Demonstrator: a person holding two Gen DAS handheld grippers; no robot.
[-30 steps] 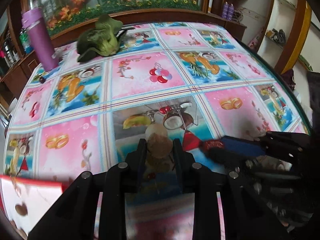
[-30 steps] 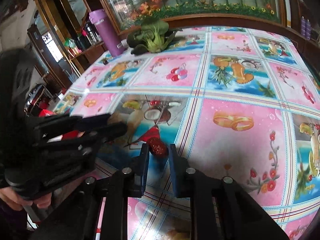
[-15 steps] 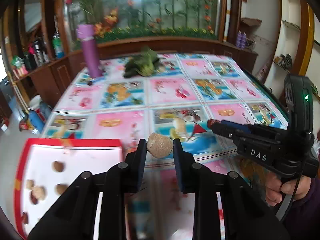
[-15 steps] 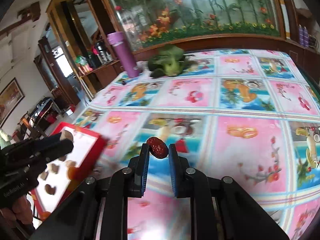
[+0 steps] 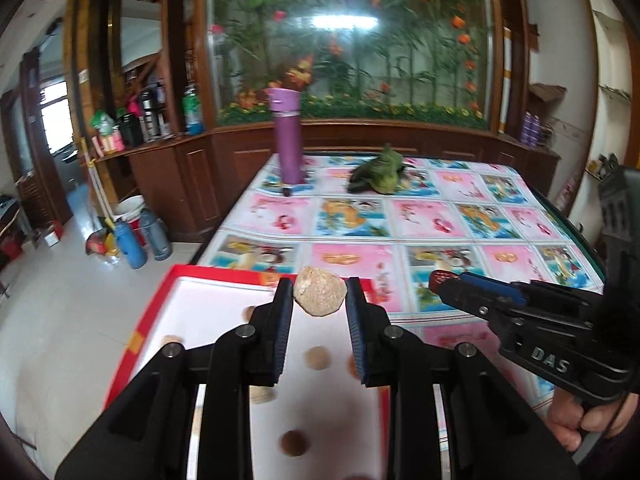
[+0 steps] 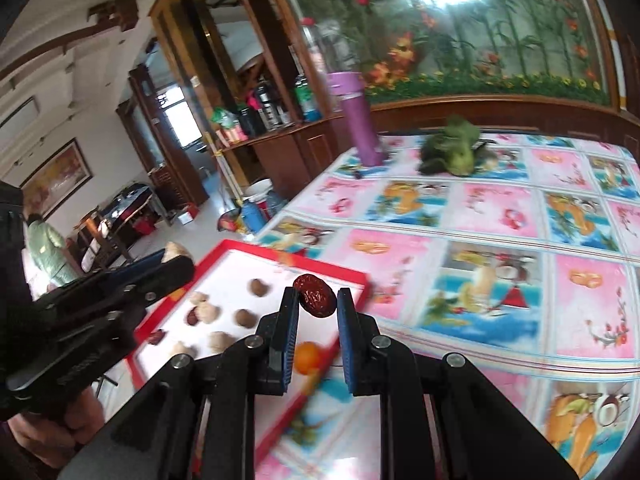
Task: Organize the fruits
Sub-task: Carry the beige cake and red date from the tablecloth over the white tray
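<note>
Glossy tablecloth (image 5: 432,216), wrinkled date (image 6: 315,295), matt tool (image 5: 320,307)

floor (image 5: 60,340) — pale tile | cabinets (image 5: 172,184) — dark wood | window (image 5: 54,114) bright, far left

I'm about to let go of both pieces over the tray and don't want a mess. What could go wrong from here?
1. The left gripper pinches the round tan walnut only at its fingertips; dropped from there, it may roll around the red-rimmed white tray.
2. The right gripper holds the wrinkled dark red date near the tray's table-side rim, so it could land outside.
3. Either piece might knock the small orange fruit or other nuts.
</note>
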